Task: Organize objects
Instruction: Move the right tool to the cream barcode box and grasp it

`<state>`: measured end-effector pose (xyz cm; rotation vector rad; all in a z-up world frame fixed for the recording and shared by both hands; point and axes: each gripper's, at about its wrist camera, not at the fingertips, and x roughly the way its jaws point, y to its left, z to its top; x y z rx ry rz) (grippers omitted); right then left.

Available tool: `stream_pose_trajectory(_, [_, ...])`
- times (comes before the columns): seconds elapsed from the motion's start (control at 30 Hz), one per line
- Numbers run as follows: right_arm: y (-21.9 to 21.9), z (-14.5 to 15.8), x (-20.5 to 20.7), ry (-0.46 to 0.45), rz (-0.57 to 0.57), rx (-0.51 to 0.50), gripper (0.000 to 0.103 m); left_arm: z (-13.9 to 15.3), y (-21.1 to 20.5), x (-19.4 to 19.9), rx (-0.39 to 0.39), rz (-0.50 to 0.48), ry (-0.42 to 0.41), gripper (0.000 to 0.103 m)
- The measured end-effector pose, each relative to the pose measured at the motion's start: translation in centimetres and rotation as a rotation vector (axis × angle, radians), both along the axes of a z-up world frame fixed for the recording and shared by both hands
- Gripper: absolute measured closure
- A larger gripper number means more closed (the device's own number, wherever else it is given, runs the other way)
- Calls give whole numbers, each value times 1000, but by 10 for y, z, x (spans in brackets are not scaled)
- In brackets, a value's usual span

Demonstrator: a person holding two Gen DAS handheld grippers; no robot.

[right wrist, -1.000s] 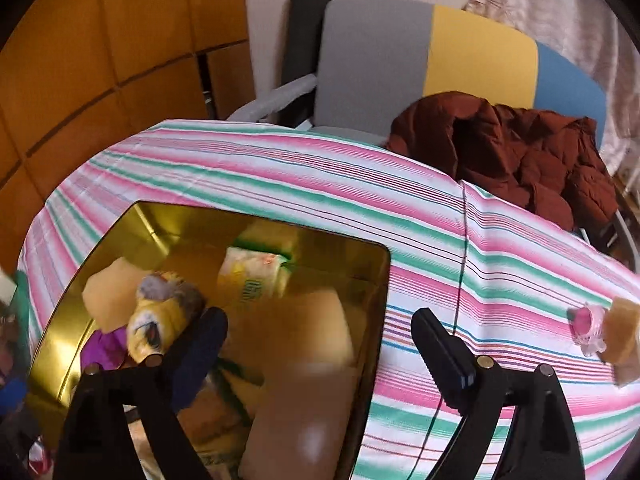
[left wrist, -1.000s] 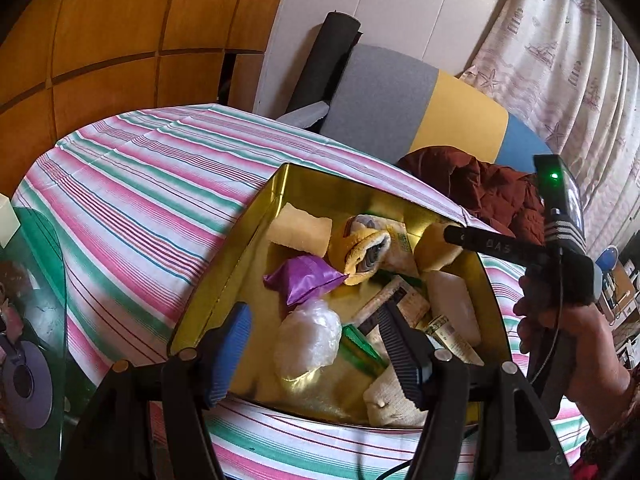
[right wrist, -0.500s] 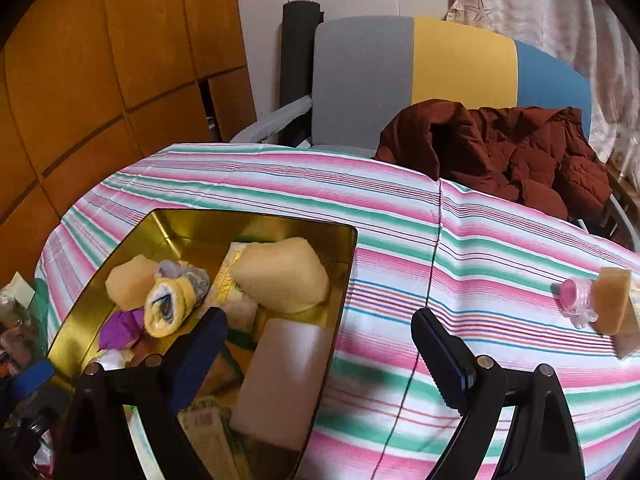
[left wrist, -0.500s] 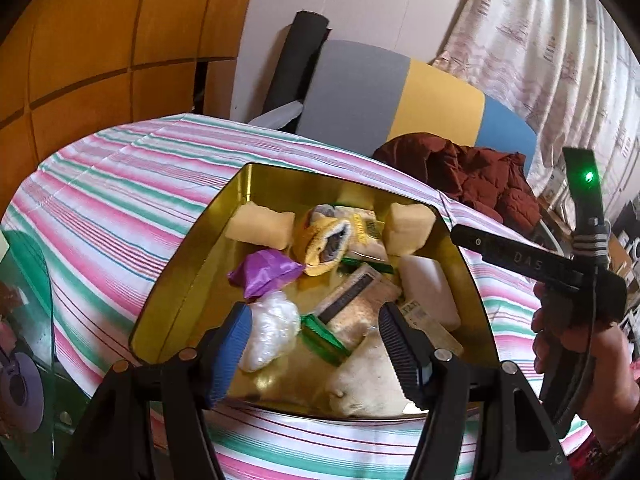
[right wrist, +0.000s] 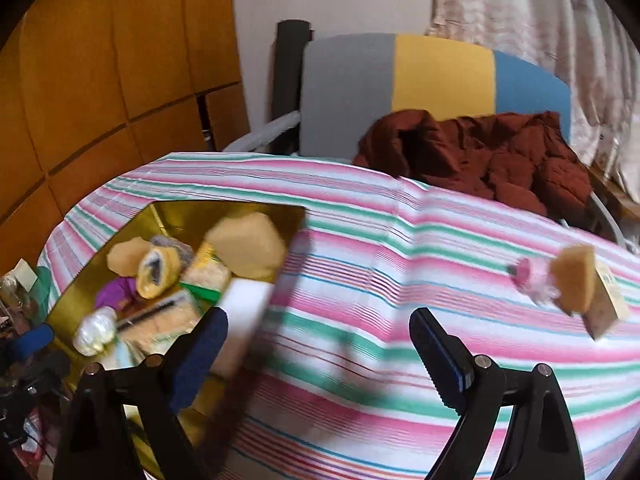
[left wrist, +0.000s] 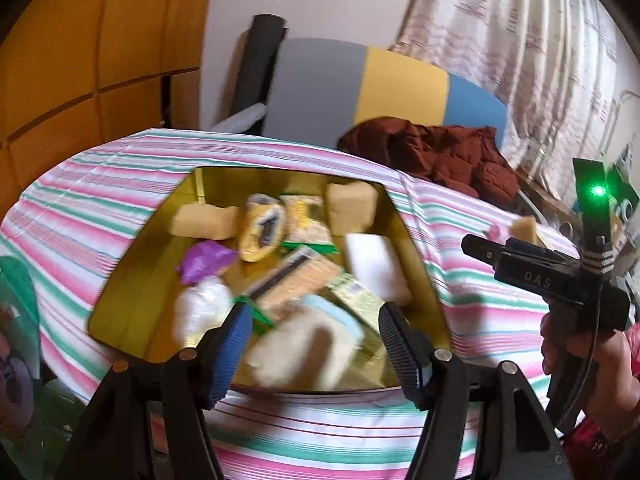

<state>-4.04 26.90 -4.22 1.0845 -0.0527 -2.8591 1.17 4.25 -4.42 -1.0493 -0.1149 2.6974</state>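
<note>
A gold tin (left wrist: 132,280) sits on the striped tablecloth (left wrist: 100,200), holding several items: yellow sponges (left wrist: 202,222), a rolled yellow sock (left wrist: 262,232), a purple wrapper (left wrist: 204,258), a white block (left wrist: 376,266). My left gripper (left wrist: 314,344) is open and empty above the tin's near edge. My right gripper (right wrist: 318,356) is open and empty over the cloth, right of the tin (right wrist: 160,216). A sponge (right wrist: 576,284) and a pink item (right wrist: 528,272) lie on the cloth at the far right. The right gripper body (left wrist: 560,276) also shows in the left wrist view.
A grey, yellow and blue chair (right wrist: 400,76) with a brown jacket (right wrist: 480,156) stands behind the table. Wood panelling (right wrist: 100,80) is on the left. Clutter (right wrist: 20,300) sits beyond the table's left edge.
Both grippers have pulled back and up from the tin. The right one has swung rightward over the cloth, bringing the sponge and pink item closer. Both stay open.
</note>
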Motion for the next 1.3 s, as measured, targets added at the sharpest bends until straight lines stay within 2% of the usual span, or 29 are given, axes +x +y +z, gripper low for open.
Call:
stream_pose_trajectory(0.2, [49, -12, 16, -21, -75, -3, 11, 3, 38, 10, -3, -99, 19, 36])
stream_pose_trajectory(0.43, [109, -28, 32, -43, -182, 17, 11, 5, 82, 19, -48, -207, 20, 36])
stream_pose_trajectory(0.83, [223, -37, 51, -42, -437, 47, 13, -3, 147, 23, -58, -362, -46, 36])
stream_pose_trajectory(1.03, [267, -29, 39, -19, -508, 60, 17, -7, 162, 27, -78, -397, -69, 36])
stream_pose_trajectory(1.2, [293, -20, 10, -13, -530, 132, 17, -9, 167, 25, -89, -403, -85, 36])
stream_pose_trajectory(1.3, [309, -22, -12, -48, -522, 139, 17, -9, 171, 25, -98, -404, -86, 36])
